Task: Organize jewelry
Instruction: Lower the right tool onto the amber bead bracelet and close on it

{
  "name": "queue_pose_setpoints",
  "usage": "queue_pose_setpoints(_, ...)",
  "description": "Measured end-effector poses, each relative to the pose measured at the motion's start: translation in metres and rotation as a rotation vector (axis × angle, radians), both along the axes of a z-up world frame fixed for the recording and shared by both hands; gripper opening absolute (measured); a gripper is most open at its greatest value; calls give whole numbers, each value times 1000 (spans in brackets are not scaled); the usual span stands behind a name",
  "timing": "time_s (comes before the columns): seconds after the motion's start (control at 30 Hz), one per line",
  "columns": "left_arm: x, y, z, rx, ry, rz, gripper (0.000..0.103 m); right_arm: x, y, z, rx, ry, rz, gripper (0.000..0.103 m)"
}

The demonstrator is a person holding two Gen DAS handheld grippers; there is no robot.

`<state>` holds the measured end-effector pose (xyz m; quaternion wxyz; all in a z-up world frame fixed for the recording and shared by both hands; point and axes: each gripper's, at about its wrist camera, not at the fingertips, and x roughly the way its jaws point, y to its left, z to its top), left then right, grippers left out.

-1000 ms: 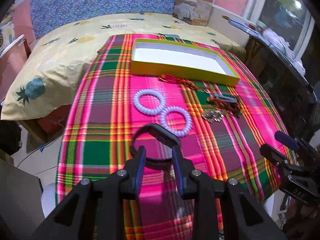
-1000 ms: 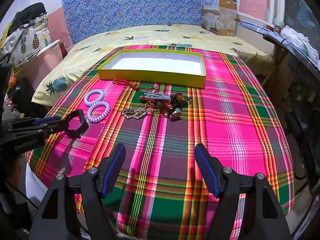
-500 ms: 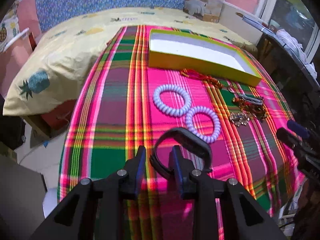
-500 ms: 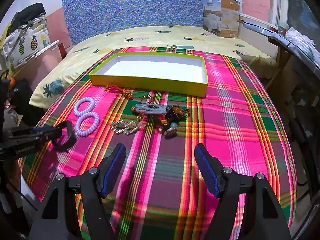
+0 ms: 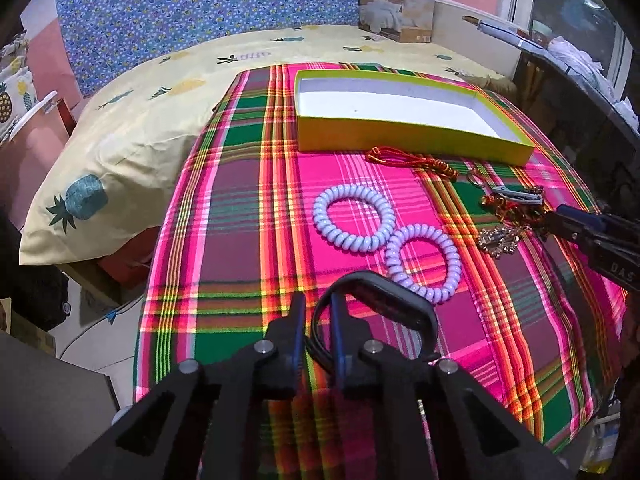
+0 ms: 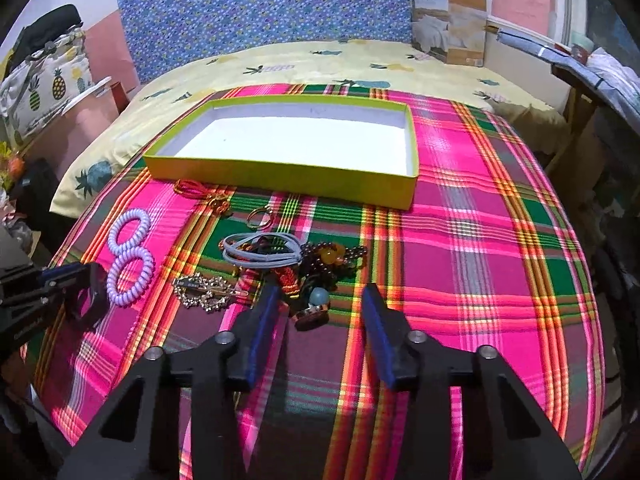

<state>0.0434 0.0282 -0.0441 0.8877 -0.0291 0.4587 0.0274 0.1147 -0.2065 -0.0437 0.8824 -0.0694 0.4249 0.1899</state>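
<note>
My left gripper [image 5: 318, 312] is shut on a black bangle [image 5: 384, 300] and holds it above the plaid cloth, near two lilac spiral bracelets [image 5: 354, 218]. My right gripper [image 6: 320, 304] is open and empty, just short of a heap of jewelry [image 6: 304, 264]: grey hair ties, dark beads, a round pendant. A rhinestone clip [image 6: 204, 290] lies to its left. A red cord bracelet [image 5: 408, 160] lies in front of the empty yellow box [image 6: 280, 172], which also shows in the left wrist view [image 5: 400, 136].
The plaid cloth [image 6: 480, 260] covers a table that ends close under both grippers. A bed with a pineapple sheet [image 5: 140, 100] lies behind it. A dark desk [image 5: 580, 80] stands at the right. A carton [image 6: 448, 20] leans on the far wall.
My left gripper closed on the black bangle and lifted it off the cloth. My right gripper moved forward to the jewelry heap and stayed open.
</note>
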Motion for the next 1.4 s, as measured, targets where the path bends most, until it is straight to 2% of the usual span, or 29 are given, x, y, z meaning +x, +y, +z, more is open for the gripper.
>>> queue_pose_setpoints(0.27,0,-1,0,0,1,-2,12,-6,6,2,-20,-14,48,12)
queue_pose_setpoints(0.3,0,0,0,-2,2,-1,12,-8,6,4,-20,-22,49,0)
queue_pose_setpoints(0.53,-2,2,1,-17,6,2,10,-22,2,10,3,-25,60,0)
queue_pose_setpoints(0.67,-3,2,1,-23,8,5,10,-13,-7,12,54,4,46,0)
queue_pose_setpoints(0.7,-4,3,1,-25,8,5,10,-7,-8,12,60,17,40,1)
queue_pose_setpoints(0.77,-4,3,1,-26,9,5,10,3,-9,10,76,33,28,15)
queue_pose_setpoints(0.83,-4,3,1,-28,10,4,10,12,-7,7,80,37,27,36)
queue_pose_setpoints(0.9,-4,4,1,-29,12,3,10,19,-4,3,73,41,24,42)
queue_pose_setpoints(1.1,-3,4,1,-31,13,-1,10,36,-2,-4,108,73,7,42)
queue_pose_setpoints(1.4,-2,4,0,-30,10,-4,10,37,-16,1,151,55,-4,42)
